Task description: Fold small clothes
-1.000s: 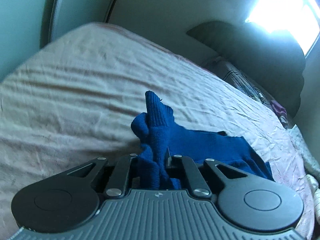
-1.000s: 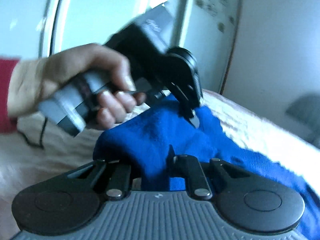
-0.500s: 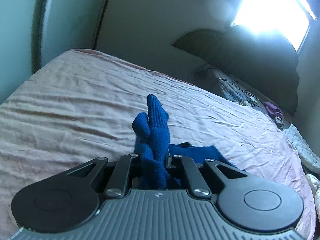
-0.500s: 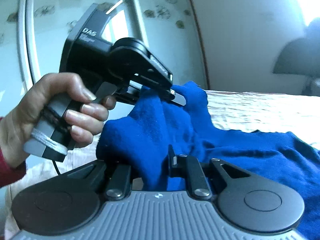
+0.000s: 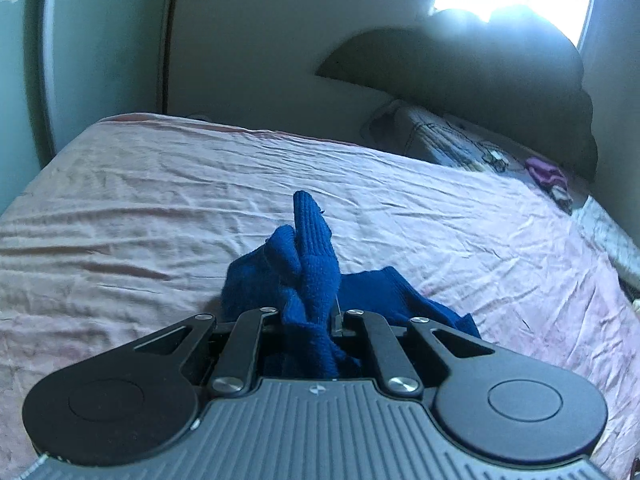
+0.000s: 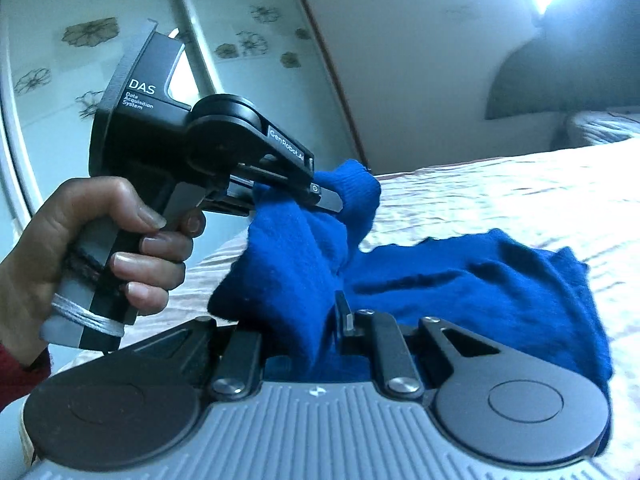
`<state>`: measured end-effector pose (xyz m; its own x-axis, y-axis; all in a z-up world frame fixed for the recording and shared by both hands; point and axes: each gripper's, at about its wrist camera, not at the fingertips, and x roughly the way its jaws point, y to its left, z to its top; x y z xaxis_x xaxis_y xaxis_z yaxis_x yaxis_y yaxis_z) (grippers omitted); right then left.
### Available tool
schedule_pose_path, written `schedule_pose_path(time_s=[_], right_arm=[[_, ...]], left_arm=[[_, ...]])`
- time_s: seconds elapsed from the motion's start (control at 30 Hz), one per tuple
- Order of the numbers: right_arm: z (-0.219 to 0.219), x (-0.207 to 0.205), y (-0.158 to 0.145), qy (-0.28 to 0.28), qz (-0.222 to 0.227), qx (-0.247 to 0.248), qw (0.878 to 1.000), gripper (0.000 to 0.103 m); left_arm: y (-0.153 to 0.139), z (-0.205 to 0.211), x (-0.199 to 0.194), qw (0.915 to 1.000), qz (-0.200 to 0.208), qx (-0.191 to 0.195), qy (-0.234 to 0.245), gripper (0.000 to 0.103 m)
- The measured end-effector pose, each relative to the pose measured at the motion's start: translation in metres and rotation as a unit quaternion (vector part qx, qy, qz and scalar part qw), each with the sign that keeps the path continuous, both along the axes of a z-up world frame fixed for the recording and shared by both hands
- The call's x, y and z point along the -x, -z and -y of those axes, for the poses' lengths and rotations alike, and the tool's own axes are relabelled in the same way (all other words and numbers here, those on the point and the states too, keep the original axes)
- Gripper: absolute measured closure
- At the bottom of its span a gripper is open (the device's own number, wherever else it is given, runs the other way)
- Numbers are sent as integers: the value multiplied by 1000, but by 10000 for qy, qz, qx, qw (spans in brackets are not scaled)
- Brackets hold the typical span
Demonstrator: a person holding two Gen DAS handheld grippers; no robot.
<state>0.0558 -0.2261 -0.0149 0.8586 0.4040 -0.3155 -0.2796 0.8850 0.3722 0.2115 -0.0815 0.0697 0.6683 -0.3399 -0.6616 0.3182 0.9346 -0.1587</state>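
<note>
The blue knitted garment (image 6: 460, 280) is gripped at two bunched spots and half lifted off the bed (image 5: 140, 208), with the rest trailing on the pink sheet to the right. Each pinch holds a thick wad rather than a clean edge, so the likeliest trouble is a lopsided fold: if the two holds are not on matching corners, the cloth will land twisted or doubled on itself. The knit could also slide out of one pinch if the two holds pull apart too hard, since only a small fold of fabric sits in each.

The left gripper (image 6: 326, 200) has its jaws nearly together, clamped on a raised peak of the garment. The person's left hand (image 6: 92, 256) wraps its handle from below, fingers curled round the grip, a red sleeve (image 6: 20, 364) at the wrist, the tool reaching across and slightly downward. The right gripper (image 6: 316, 320) is likewise narrowed onto a bunch of blue cloth close to its body, pointing almost level over the bed.
</note>
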Motion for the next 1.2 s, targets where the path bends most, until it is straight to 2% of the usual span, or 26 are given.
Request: schedule_pose_path(time_s=[0.5, 0.83, 0.9, 1.2], right_arm=[[45, 19, 6, 414, -165, -150, 9989, 88], [74, 28, 13, 594, -377, -423, 9966, 90], [80, 27, 16, 615, -439, -495, 9959, 93], [98, 35, 23, 716, -548, -632, 9939, 94]], left_arm=[[17, 59, 0, 9993, 6, -315, 216, 93], [44, 99, -7, 9975, -4, -567, 415, 93], [49, 106, -8, 9973, -33, -584, 436, 93], [62, 132, -10, 9961, -27, -692, 545, 93]])
